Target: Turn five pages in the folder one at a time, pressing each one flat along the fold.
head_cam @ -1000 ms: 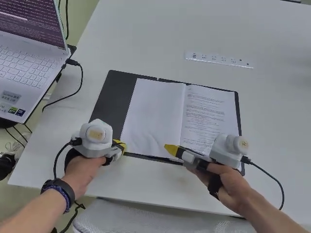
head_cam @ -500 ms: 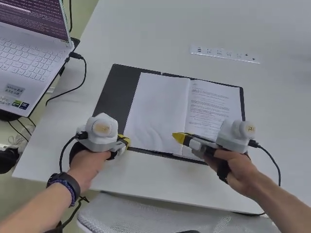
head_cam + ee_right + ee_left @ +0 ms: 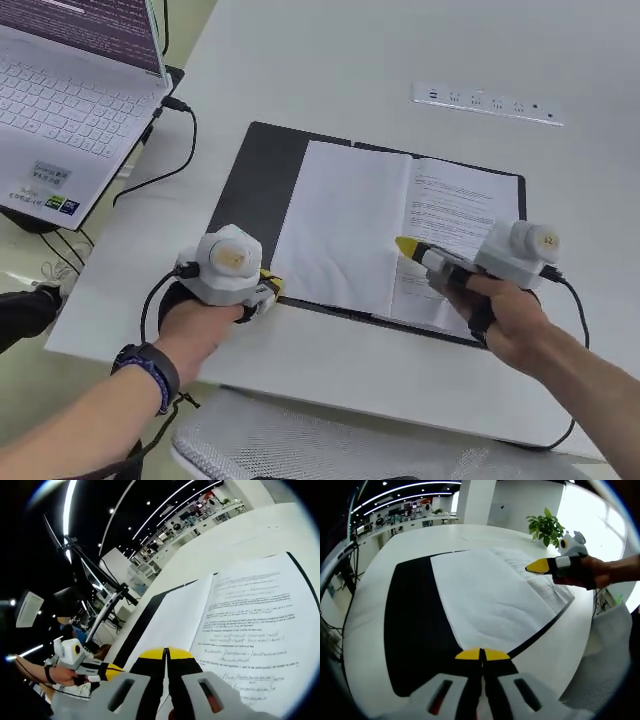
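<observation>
The black folder point(image 3: 255, 190) is laid open on the white desk point(image 3: 330, 60). The fingers of the left gripper point(image 3: 270, 285) are pressed together at its near edge, and nothing is held. The fingers of the right gripper point(image 3: 407, 245) are closed and empty, held over the printed page point(image 3: 460, 205) just beside the fold.

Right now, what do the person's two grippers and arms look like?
Both the left gripper and the right gripper have rounded white bodies, yellow-tipped jaws and a trailing black cable. The left wrist wears a dark wristband; the forearms are unsleeved.
</observation>
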`<state>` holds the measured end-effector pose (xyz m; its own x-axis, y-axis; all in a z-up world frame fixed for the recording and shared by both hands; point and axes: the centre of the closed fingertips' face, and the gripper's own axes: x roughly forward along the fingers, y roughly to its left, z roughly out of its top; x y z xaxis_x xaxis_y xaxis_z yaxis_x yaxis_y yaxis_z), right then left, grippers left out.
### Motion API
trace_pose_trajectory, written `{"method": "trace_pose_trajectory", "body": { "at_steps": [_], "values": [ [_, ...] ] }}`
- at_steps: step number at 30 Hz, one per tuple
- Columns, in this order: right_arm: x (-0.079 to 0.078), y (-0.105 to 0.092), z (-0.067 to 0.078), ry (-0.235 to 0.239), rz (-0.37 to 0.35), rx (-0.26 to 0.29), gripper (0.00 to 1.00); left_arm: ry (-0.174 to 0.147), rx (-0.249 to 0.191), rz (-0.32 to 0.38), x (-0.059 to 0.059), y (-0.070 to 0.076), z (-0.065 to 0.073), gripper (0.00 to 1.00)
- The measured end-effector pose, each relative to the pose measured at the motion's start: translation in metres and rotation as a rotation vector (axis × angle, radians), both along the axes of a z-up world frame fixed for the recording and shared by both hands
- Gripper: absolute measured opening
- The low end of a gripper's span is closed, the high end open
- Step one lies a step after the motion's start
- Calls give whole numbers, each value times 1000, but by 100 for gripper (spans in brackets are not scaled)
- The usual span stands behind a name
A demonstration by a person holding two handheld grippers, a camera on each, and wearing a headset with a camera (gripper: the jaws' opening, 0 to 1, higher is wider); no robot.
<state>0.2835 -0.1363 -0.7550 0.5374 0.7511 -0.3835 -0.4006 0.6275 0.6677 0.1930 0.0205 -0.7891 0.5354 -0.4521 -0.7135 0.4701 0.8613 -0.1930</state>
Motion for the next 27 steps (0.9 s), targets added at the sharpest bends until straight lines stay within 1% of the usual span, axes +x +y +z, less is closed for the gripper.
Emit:
{"method": "trace_pose_trajectory", "body": {
  "at_steps": [4, 5, 9, 13, 14, 15, 16, 18, 20, 25, 27],
  "values": [
    [16, 0, -3, 12, -39, 19, 0, 11, -5, -1, 0, 0, -2, 0],
    [16, 3, -1, 8, -41, 21, 0, 11, -6, -1, 0, 0, -2, 0],
    [21, 8, 0, 13, -58, 31, 0, 9, -5, 6, 0, -1, -2, 0],
    [21, 11, -5, 21, -62, 15, 0, 15, -7, 14, 1, 0, -3, 0],
    [21, 11, -7, 20, -61, 1, 0, 15, -7, 17, 0, -1, -3, 0],
    [21, 11, -8, 19, -59, 0, 0, 15, -8, 19, 0, -1, -3, 0],
    [23, 10, -4, 7, -60, 15, 0, 15, -9, 22, 0, -1, -3, 0],
    [26, 9, -2, -16, -61, 7, 0, 17, -9, 23, 1, -1, -4, 0],
    [32, 8, -1, -9, -88, 17, 0, 20, -10, 21, 1, -1, -4, 0],
    [44, 9, 0, -15, -120, 32, 0, 20, -14, 24, 2, -1, -5, 0],
    [51, 8, 0, -18, -146, 45, 0, 17, -17, 33, 2, -1, -5, 0]
  ]
}}
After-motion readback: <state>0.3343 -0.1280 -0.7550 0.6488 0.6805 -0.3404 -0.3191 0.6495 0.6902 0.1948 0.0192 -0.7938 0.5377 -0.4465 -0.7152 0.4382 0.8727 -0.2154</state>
